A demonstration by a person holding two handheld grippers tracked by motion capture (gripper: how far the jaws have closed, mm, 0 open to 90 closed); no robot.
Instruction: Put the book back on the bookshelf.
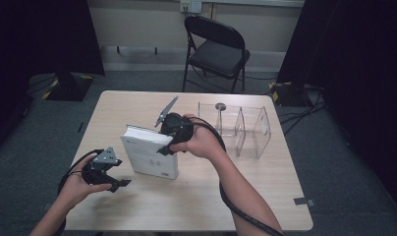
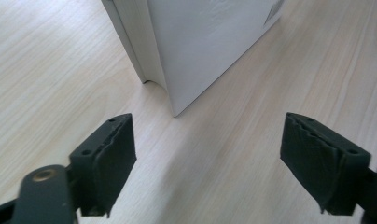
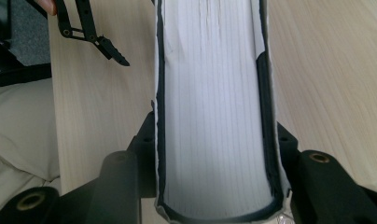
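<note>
A thick white book (image 1: 150, 157) stands tilted on the wooden table (image 1: 196, 206), near its middle. My right gripper (image 1: 164, 147) comes down on the book's upper right corner and is shut on it. In the right gripper view the book's page edge (image 3: 214, 93) sits between both jaws of my right gripper (image 3: 214, 135), which press on the covers. My left gripper (image 1: 119, 183) hovers low at the front left, a short way from the book, open and empty. In the left gripper view the book's lower corner (image 2: 200, 42) lies just beyond my left gripper (image 2: 207, 154). The left gripper's fingertip (image 3: 109, 49) also shows beside the book.
A clear acrylic divider rack (image 1: 241, 128) stands at the back right of the table, with a small round dark thing (image 1: 220, 105) behind it. A black folding chair (image 1: 216, 49) is beyond the far edge. Bare wood lies in front of the book.
</note>
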